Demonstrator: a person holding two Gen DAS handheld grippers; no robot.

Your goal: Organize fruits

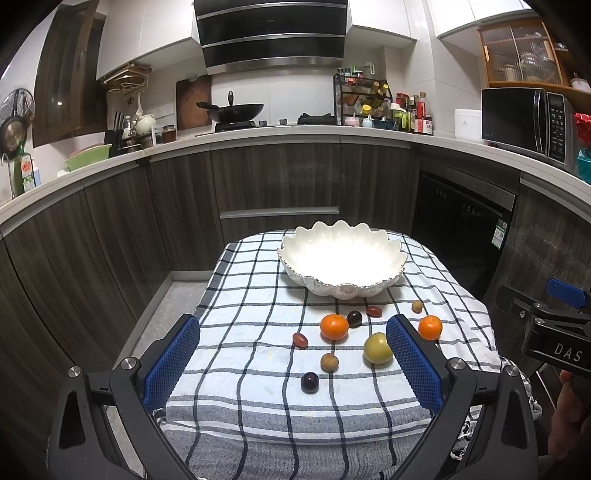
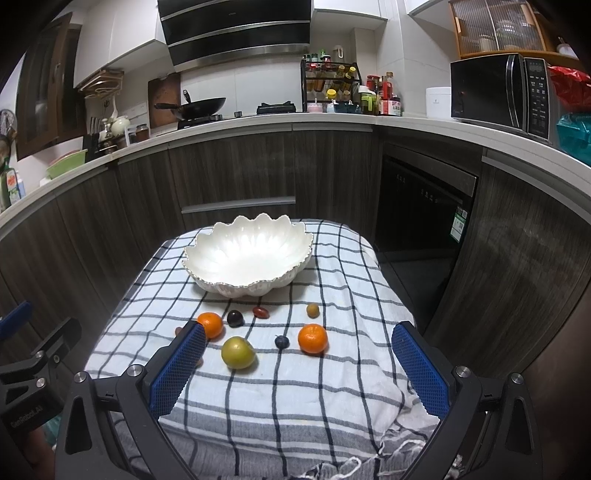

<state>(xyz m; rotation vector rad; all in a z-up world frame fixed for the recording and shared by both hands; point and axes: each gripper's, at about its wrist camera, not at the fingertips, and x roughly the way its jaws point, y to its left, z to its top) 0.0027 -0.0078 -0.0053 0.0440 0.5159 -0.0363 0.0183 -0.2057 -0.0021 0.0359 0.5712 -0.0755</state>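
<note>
Bowl (image 2: 247, 254): empty, ahead of both claws. Fruits, incl. green fruit (image 2: 238, 352) and orange (image 2: 313, 338): loose on checked cloth (image 2: 332, 387), between. Left claw (image 1: 291, 354), right claw (image 2: 299, 360): spread wide, empty. Progress, judged: none; all left.

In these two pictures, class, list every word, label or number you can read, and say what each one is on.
"DAS" – white letters on the right gripper's black body.
"GeoRobot.AI", as best it reads – on the left gripper's black body.
Too small or blurred to read: microwave panel buttons, green sticker on the dishwasher, range hood logo, red-labelled jar, green bottle label.
</note>
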